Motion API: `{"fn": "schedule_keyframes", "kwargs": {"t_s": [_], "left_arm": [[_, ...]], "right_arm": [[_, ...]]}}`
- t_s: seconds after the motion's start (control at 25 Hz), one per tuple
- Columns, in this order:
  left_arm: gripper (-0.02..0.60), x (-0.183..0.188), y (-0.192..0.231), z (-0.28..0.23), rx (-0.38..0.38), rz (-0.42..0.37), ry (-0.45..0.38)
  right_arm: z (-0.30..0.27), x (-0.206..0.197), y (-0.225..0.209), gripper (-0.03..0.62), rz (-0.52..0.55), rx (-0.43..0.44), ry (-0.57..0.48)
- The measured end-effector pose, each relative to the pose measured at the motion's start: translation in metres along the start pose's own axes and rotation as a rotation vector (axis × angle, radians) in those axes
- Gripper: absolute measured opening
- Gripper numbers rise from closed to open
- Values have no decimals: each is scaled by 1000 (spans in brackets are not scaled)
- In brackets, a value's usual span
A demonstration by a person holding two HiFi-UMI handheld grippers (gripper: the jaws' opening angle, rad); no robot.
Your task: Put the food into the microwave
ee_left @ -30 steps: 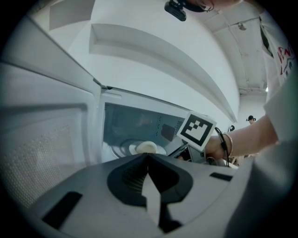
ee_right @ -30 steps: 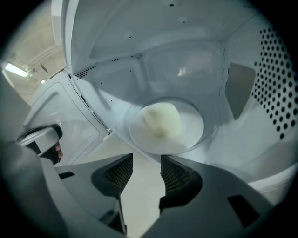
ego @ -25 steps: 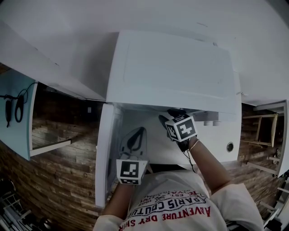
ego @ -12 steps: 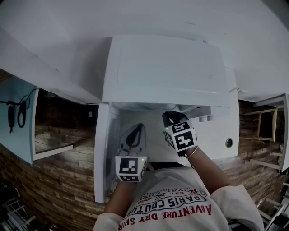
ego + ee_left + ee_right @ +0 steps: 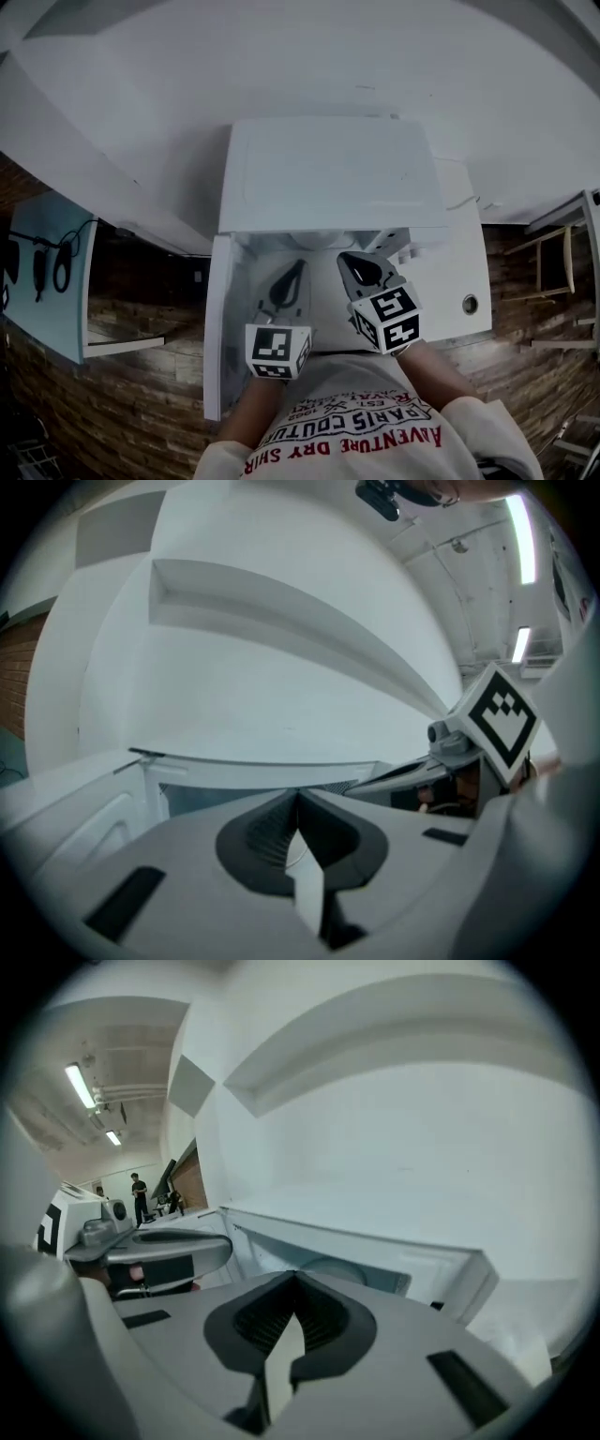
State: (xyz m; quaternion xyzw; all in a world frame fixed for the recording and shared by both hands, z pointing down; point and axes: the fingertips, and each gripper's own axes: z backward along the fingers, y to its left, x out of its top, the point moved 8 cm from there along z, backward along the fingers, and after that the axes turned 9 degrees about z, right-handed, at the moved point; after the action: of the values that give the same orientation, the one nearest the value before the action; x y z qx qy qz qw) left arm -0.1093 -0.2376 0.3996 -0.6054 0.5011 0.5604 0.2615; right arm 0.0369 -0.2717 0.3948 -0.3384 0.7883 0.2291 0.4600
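Hanging open to the left, the door [image 5: 217,342] of the white microwave [image 5: 328,173] was seen from above in the head view, with the cavity laid bare. Both grippers were held just before the opening, side by side but not touching. The left gripper [image 5: 294,268] was clenched. In its own view the jaws were pressed together along their length and nothing was caught between them. The right gripper [image 5: 347,260] was likewise clamped tight and empty, its joined tips aimed into the cavity.

A round shape [image 5: 328,1269] was made out low inside the cavity in the right gripper view, just beyond the closed tips. Whether it was the food, a plate or the turntable could not be told. No food was carried by either gripper.

The left cube [image 5: 277,349] and the right cube [image 5: 394,319] were turned up toward the head camera, above a printed shirt [image 5: 361,424]. A wooden floor [image 5: 122,403] was seen to the left of the door. Far off in the right gripper view, a person [image 5: 139,1194] was seen standing under ceiling lights [image 5: 82,1087].
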Motion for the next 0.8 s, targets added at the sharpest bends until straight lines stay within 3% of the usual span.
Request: {"fn": "schedule_keyframes", "kwargs": {"t_s": [0.2, 0.4, 0.8], "left_arm": [[6, 24, -17, 6, -60, -57, -56], [6, 42, -25, 11, -80, -123, -108], [6, 54, -33, 12, -63, -119, -160]], "right_arm": [[28, 24, -4, 12, -34, -48, -191], [53, 36, -10, 12, 10, -154, -336], [68, 25, -16, 12, -7, -189, -395]]}}
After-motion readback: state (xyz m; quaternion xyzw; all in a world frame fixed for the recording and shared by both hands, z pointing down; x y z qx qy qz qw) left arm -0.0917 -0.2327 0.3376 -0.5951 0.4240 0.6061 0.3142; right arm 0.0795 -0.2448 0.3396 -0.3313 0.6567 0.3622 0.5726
